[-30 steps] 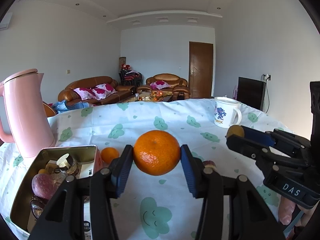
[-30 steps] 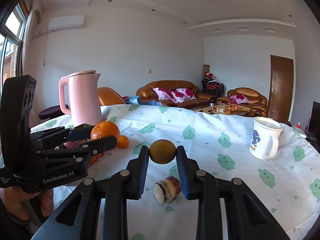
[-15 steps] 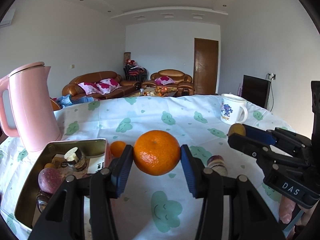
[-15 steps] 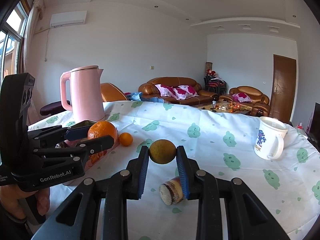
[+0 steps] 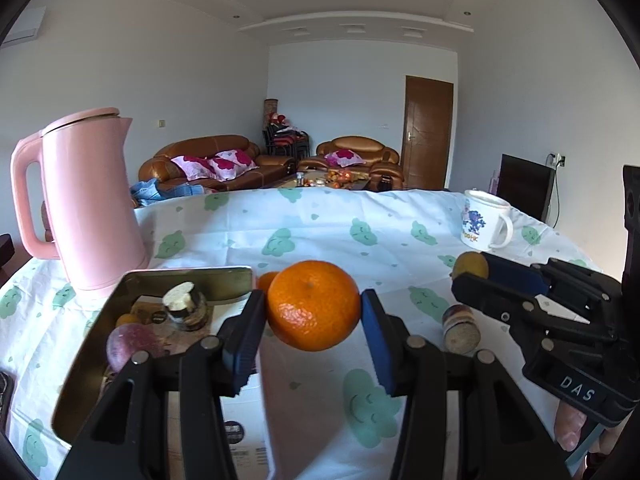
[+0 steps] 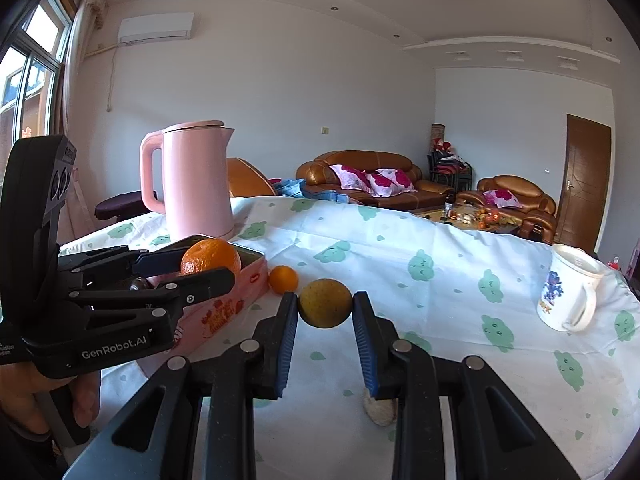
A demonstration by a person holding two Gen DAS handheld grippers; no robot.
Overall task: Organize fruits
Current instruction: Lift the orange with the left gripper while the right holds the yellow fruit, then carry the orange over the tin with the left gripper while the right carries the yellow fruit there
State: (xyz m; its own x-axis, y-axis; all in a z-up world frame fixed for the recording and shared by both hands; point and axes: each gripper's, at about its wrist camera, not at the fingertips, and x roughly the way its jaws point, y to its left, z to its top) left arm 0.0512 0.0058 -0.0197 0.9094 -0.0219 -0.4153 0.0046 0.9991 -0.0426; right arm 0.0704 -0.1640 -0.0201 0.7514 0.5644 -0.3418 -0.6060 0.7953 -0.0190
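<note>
Carried lower and closer toward the tin (image 5: pixel 100 316) since a second ago. Left tool (image 5: pixel 314 320) clenched on the orange (image 5: pixel 314 306) beside the tin's rim; right tool (image 6: pixel 325 312) grasping the brownish round fruit (image 6: pixel 325 303) above the bench (image 6: pixel 440 280). Likely light, firm-skinned, bruisable; best pinched across the widest middle.

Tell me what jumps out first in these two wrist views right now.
The big orange clamped in the left gripper, raised near the open tin, dominates. Next is the yellow-green fruit clamped in the right gripper above the cloud-print tablecloth. The tall pink kettle stands behind the tin.
</note>
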